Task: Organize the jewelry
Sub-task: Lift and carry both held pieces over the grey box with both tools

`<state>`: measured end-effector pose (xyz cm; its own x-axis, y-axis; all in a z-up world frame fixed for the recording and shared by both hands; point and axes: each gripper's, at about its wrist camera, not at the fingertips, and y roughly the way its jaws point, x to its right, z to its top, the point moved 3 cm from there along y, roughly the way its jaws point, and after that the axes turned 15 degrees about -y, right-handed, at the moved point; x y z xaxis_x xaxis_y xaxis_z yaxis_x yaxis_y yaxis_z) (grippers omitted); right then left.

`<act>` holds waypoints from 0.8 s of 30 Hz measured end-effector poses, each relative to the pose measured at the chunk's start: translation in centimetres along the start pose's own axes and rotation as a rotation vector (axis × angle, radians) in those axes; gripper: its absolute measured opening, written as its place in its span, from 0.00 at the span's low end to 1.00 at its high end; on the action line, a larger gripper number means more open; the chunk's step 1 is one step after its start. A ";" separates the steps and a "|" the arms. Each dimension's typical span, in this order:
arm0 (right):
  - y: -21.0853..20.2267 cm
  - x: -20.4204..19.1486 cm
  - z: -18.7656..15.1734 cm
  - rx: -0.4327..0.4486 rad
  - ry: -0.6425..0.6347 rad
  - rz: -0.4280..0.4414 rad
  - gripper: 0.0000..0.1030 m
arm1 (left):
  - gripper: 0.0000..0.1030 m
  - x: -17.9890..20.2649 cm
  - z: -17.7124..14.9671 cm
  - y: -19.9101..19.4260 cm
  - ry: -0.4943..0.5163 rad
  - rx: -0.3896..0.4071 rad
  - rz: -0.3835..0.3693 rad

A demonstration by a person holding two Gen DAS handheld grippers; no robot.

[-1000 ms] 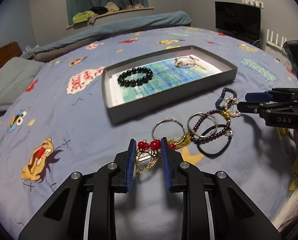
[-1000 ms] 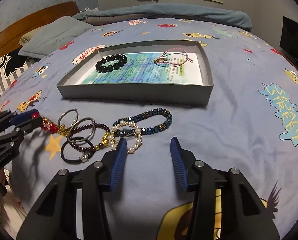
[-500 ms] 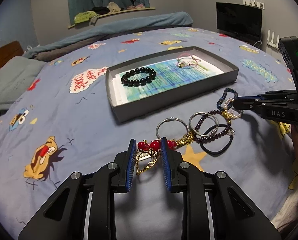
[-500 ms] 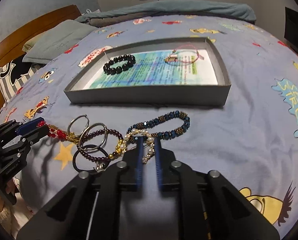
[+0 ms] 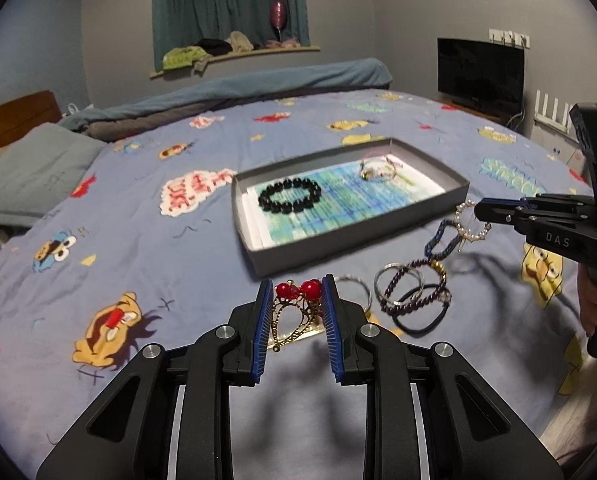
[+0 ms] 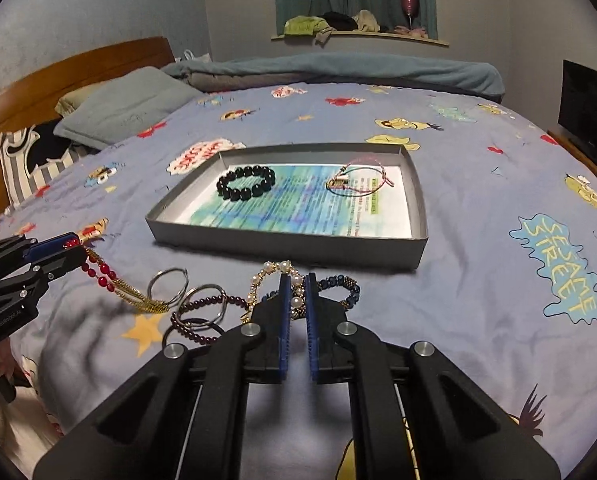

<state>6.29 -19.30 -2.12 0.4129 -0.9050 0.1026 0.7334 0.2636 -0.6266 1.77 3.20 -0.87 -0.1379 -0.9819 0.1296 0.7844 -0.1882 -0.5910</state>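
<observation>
A grey tray (image 5: 358, 240) (image 6: 282, 242) lies on the bed with a black bead bracelet (image 5: 289, 196) (image 6: 245, 182) and a pink cord bracelet (image 5: 378, 168) (image 6: 358, 178) in it. My left gripper (image 5: 294, 292) is shut on a red-bead gold necklace (image 5: 298, 300) and lifts it; its chain (image 6: 114, 284) trails to the bed. My right gripper (image 6: 296, 284) is shut on a pearl bracelet (image 6: 276, 270) (image 5: 468, 224) and holds it above the sheet. A blue bead bracelet (image 5: 442, 240), silver rings (image 5: 398, 280), a purple bead bracelet (image 6: 202, 312) and a black hair tie (image 5: 422, 316) lie before the tray.
The bed has a blue cartoon sheet (image 6: 498, 208), a grey pillow (image 6: 126, 108) and a wooden headboard (image 6: 58, 76) at the left. A rolled blanket (image 6: 338, 68) lies at the far edge. A dark television (image 5: 480, 72) stands at the right.
My right gripper closed on the pearl bracelet and raised it off the sheet. My left gripper rose with the red-bead necklace, pulling its chain up.
</observation>
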 end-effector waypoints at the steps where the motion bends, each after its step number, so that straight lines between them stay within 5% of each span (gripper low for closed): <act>1: -0.1 0.2 0.1 0.003 0.002 -0.005 0.07 | 0.25 0.0 0.2 -0.2 0.000 0.005 -0.002; 15: -1.0 3.8 5.5 0.105 0.074 -0.089 0.07 | 0.25 1.4 7.8 -0.8 -0.003 0.142 0.020; 24: 1.4 6.7 9.2 0.160 0.122 -0.117 0.07 | 0.25 4.5 10.8 4.4 0.017 0.108 -0.029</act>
<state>15.08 -21.95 4.77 0.2583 -0.9637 0.0672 0.8530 0.1949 -0.4841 11.15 -1.84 5.66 -0.1706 -0.9766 0.1312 0.8403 -0.2137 -0.4982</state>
